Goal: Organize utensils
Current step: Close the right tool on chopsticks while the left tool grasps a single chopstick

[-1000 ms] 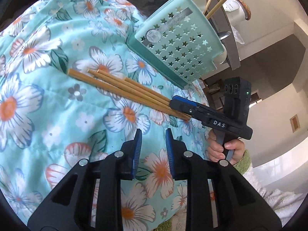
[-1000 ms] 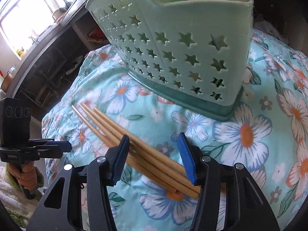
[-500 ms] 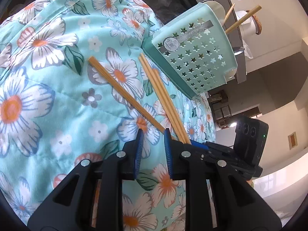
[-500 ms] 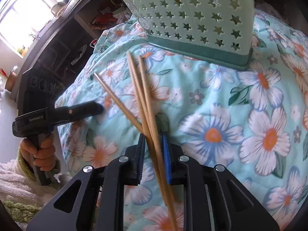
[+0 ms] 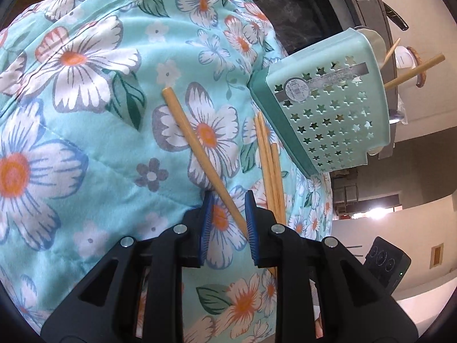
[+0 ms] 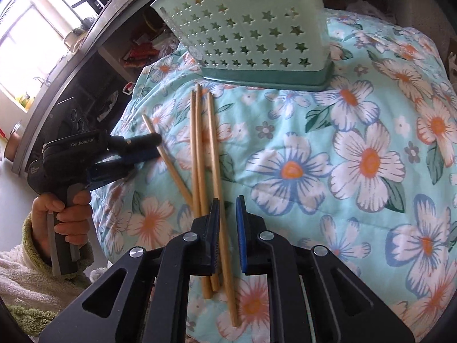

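**Four chopsticks on the flowered cloth, one between each pair of pads**

I see one lone chopstick (image 5: 200, 148) lying slantwise on the flowered cloth (image 5: 85, 143), its thin end running between the blue pads of my left gripper (image 5: 227, 225). The pads stand apart with a clear gap on either side of the stick, so this claw is released and grips nothing. In the right wrist view the same stick (image 6: 168, 157) angles away from the others, its tip near the left gripper (image 6: 137, 151), which a bare hand (image 6: 61, 217) holds by the handle.

Just beside it lie three more chopsticks (image 6: 204, 154) in a loose bundle, tips pointing toward the basket. The rightmost one passes between the pads of my right gripper (image 6: 227, 230). The pads sit close to it, but I cannot tell whether they clench it.

Behind the sticks stands a mint-green basket (image 6: 251, 31) with star-shaped holes, upright on the cloth. From the left wrist view, the basket (image 5: 334, 108) shows further chopsticks (image 5: 414, 71) poking out of its top.
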`<state>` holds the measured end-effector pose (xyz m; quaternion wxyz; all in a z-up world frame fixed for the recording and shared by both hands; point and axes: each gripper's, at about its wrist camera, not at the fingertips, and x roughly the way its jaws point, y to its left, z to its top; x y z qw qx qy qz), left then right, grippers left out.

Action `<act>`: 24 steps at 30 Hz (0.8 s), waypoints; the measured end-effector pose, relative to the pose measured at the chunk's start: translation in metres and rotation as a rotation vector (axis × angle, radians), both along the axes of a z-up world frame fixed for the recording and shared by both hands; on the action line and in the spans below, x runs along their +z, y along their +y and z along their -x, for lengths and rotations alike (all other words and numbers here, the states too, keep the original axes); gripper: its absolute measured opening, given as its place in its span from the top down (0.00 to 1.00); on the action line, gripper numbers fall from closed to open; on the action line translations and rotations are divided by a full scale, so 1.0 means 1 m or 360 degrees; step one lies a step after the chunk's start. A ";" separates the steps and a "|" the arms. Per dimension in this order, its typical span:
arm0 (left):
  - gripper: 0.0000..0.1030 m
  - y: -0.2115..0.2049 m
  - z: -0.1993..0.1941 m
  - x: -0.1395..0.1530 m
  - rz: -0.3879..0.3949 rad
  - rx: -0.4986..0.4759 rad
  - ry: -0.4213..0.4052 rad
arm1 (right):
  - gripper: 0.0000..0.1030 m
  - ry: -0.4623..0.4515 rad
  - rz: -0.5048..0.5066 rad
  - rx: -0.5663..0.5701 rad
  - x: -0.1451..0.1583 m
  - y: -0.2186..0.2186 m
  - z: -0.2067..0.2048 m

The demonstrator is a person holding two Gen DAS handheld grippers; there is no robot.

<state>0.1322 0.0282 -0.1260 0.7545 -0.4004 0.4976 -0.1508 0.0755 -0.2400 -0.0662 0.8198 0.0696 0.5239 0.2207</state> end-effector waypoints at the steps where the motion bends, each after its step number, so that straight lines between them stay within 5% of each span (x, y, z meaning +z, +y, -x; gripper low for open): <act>1: 0.80 -0.001 -0.001 0.002 -0.0027 0.0000 -0.0003 | 0.89 -0.0008 0.0014 -0.0013 -0.001 -0.002 -0.002; 5: 0.85 -0.010 -0.001 0.006 -0.0147 0.0010 -0.0019 | 0.89 -0.0011 0.0020 -0.0063 -0.005 -0.014 -0.005; 15: 0.88 -0.011 0.003 0.014 -0.0202 -0.0039 -0.0068 | 0.87 0.0028 -0.0219 -0.0067 0.000 0.000 -0.025; 24: 0.87 0.017 0.004 0.030 -0.0403 -0.0303 -0.0150 | 0.87 0.0091 -0.0218 -0.0009 -0.019 0.023 -0.041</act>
